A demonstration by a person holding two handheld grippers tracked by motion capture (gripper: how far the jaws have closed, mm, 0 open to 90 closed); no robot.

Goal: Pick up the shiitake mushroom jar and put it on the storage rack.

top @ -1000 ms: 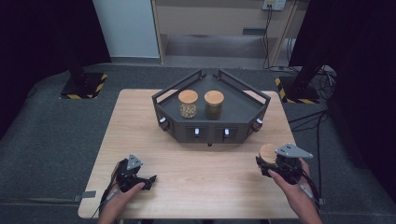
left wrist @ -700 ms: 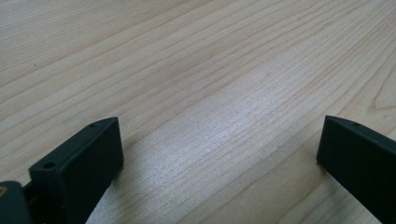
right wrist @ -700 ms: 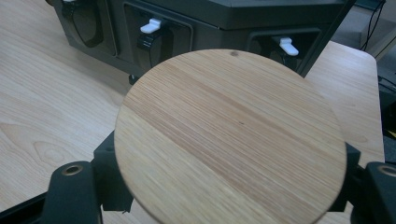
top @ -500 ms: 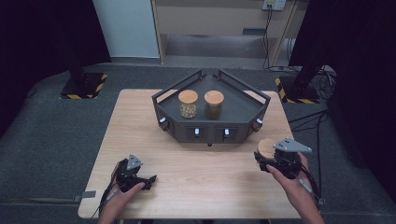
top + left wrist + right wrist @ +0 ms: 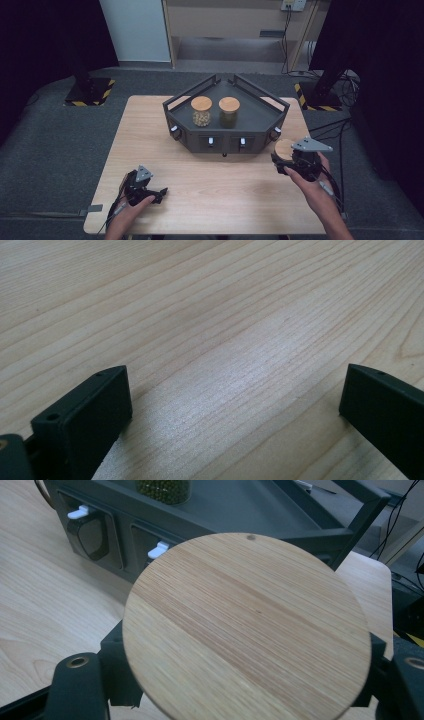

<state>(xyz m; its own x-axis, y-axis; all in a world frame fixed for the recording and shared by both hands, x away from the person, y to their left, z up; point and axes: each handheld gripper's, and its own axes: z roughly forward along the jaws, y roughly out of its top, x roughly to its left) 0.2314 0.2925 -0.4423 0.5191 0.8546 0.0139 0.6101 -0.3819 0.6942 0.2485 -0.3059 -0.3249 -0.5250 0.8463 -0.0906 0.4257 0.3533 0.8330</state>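
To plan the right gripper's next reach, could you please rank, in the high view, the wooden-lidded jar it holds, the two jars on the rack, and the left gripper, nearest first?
1. Held jar, between the right gripper's jaws.
2. Right rack jar, up and left.
3. Left rack jar, just beyond.
4. Left gripper, across the table's near edge.

Black two-jaw tongs point(image 5: 283, 161) with grey three-cornered top plates, trailing cables

Two lidded jars point(image 5: 215, 111) on black tray point(image 5: 262, 114)
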